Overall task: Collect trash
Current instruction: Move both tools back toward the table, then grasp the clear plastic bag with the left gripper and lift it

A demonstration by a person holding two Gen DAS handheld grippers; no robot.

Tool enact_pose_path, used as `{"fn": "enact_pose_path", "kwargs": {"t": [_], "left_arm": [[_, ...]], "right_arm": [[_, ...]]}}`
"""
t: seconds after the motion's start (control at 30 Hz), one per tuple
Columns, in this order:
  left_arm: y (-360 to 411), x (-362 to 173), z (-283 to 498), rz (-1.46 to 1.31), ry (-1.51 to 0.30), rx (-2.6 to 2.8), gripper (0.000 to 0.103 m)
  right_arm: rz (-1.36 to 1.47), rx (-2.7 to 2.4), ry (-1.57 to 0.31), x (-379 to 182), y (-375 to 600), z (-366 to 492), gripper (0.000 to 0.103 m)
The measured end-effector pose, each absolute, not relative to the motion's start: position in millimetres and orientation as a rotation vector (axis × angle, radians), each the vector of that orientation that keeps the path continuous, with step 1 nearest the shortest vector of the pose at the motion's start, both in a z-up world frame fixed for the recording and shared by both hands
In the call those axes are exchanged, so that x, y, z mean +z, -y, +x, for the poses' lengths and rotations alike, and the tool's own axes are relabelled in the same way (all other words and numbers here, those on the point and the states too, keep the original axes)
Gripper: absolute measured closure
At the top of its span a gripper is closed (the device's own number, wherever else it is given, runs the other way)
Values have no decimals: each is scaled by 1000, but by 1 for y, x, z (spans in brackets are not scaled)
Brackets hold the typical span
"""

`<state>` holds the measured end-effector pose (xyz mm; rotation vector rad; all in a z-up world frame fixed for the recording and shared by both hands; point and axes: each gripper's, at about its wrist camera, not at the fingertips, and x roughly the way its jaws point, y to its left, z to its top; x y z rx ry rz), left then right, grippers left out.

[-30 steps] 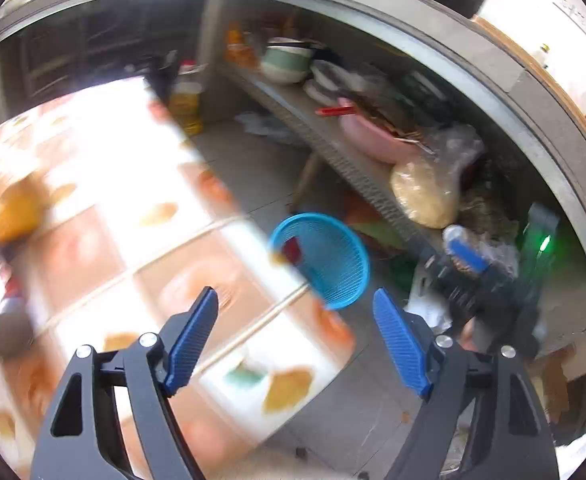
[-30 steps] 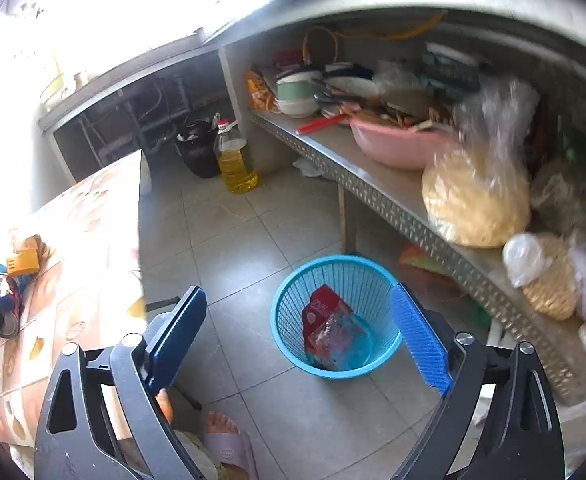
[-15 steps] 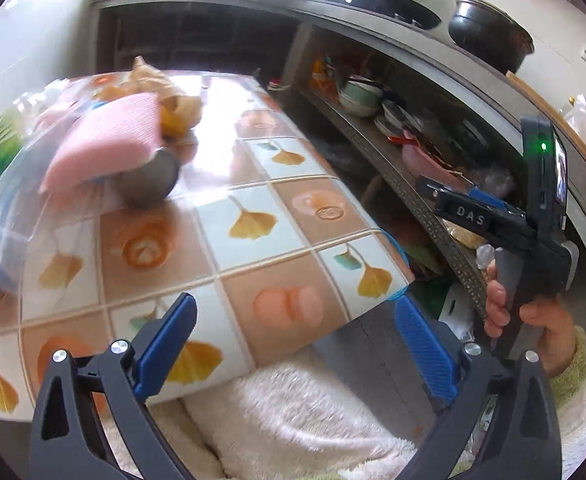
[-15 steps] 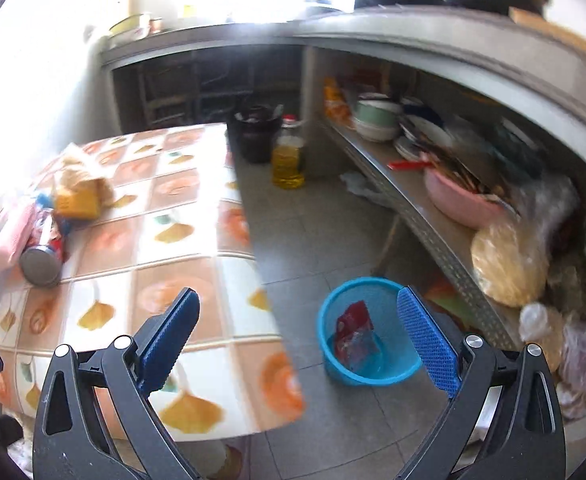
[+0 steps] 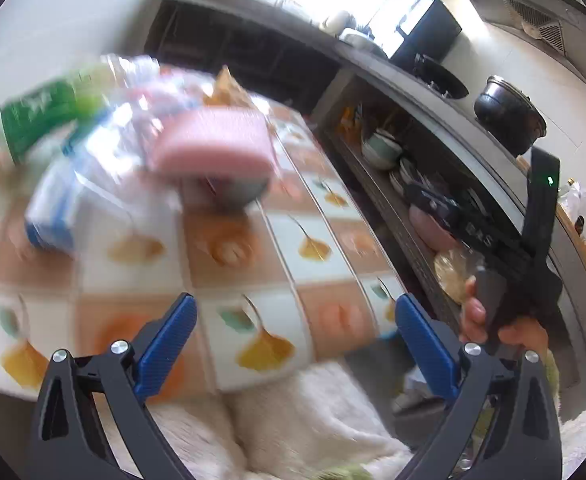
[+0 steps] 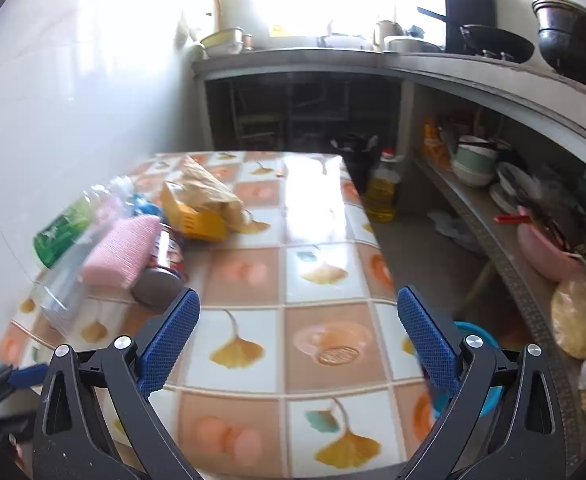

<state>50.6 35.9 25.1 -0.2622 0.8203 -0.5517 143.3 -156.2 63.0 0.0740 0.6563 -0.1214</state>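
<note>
Trash piles up at the left edge of a tiled table (image 6: 325, 280) — a pink sponge (image 6: 121, 254) lying on a tin can (image 6: 161, 276), a green packet (image 6: 63, 230), clear plastic wrapping (image 6: 59, 292) and a yellow box (image 6: 201, 222) under a crumpled paper bag (image 6: 205, 192). Both the left gripper (image 5: 293, 320) and the right gripper (image 6: 297, 324) hang over the near edge, jaws wide apart and holding nothing. A blue basket (image 6: 473, 364) sits on the floor just past the right edge.

Motion-blurred trash pile (image 5: 141, 148) on the table; blue basket (image 6: 473, 360) mostly hidden behind table edge.
</note>
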Motion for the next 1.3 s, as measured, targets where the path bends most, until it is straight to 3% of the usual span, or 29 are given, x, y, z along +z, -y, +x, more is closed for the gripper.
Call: {"fn": "enact_pose_path", "kwargs": {"t": [0.13,0.3,0.5,0.67,1.0,1.1,1.3], "left_arm": [[-65,61,78,-204,-688,-466,6],[-84,90,131,-172,-648,-445,6],[-99,85,221,-261,-835,-395,6],[-89,65,277,-297,-993,-354,18],[-71,30,312,-152,-1163,-187,24],[-72,24,317,-173,-1190,-175,30],[-84,26,319,-248,-1194,-140,58]], "right_arm": [[87,-44,-652,69,138,153,8],[97,40,-654,67,116,164,8],[126,86,-674,57,112,177,8],[173,100,-692,46,119,186,8],[233,85,-713,34,139,195,8],[250,85,-716,32,144,195,8],[293,72,-711,31,156,192,8]]}}
